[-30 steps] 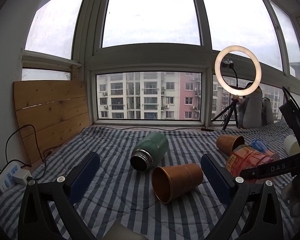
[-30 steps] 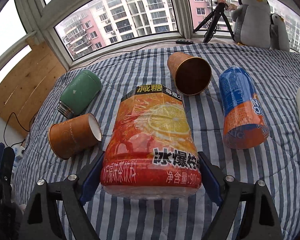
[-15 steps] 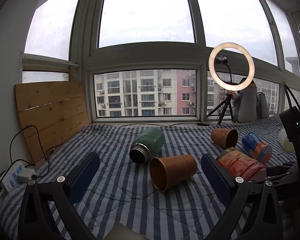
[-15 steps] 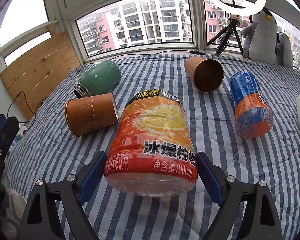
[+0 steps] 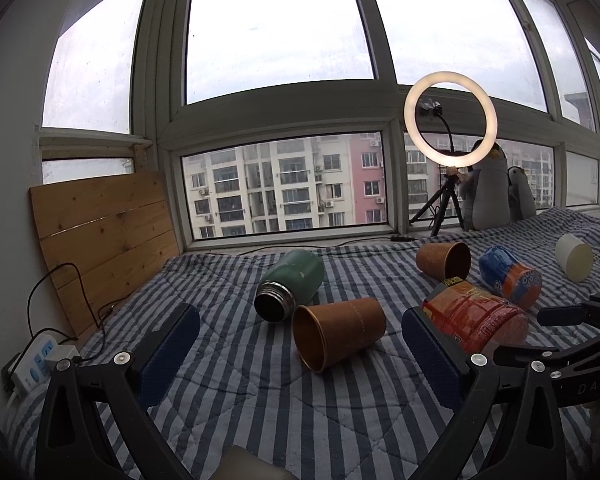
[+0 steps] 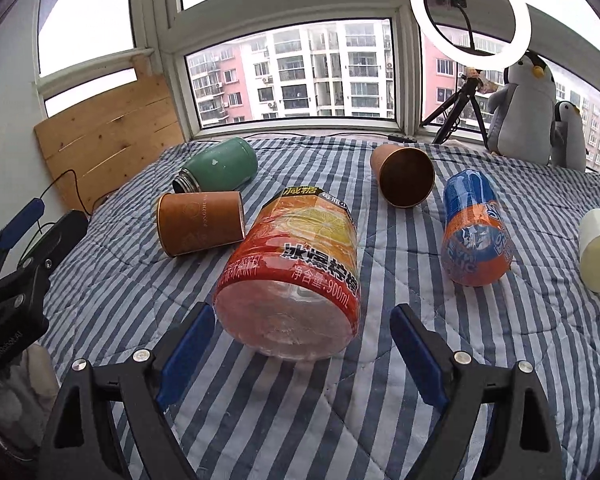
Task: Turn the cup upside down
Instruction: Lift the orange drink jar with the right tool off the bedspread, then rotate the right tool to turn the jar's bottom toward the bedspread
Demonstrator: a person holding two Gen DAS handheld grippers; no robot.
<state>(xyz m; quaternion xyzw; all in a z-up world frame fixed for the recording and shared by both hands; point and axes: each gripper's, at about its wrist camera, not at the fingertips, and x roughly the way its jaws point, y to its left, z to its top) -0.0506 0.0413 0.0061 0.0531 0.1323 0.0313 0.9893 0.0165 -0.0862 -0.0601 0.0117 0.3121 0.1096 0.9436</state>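
Note:
A brown paper cup [image 5: 340, 332] lies on its side on the striped blanket, mouth toward me, just ahead of my left gripper [image 5: 300, 352], which is open and empty. In the right wrist view the same cup [image 6: 200, 222] lies left of a clear orange-labelled cup [image 6: 296, 268]. That cup rests on its side with its base facing my right gripper [image 6: 302, 354]. The right gripper is open, and its blue pads sit just short of the base, apart from it. A second brown cup [image 6: 404, 176] lies farther back.
A green flask [image 5: 292, 284] lies on its side behind the near brown cup. A blue-and-orange cup [image 6: 476, 228] and a white cup [image 6: 598, 250] lie to the right. A ring light on a tripod [image 5: 450, 120], plush penguins [image 6: 528, 108], a wooden board [image 5: 104, 236] and a power strip [image 5: 36, 364] line the edges.
The orange-labelled cup came down from between the right gripper's fingers and now lies on the blanket. The right gripper has drawn back from it. The left gripper tilted up slightly.

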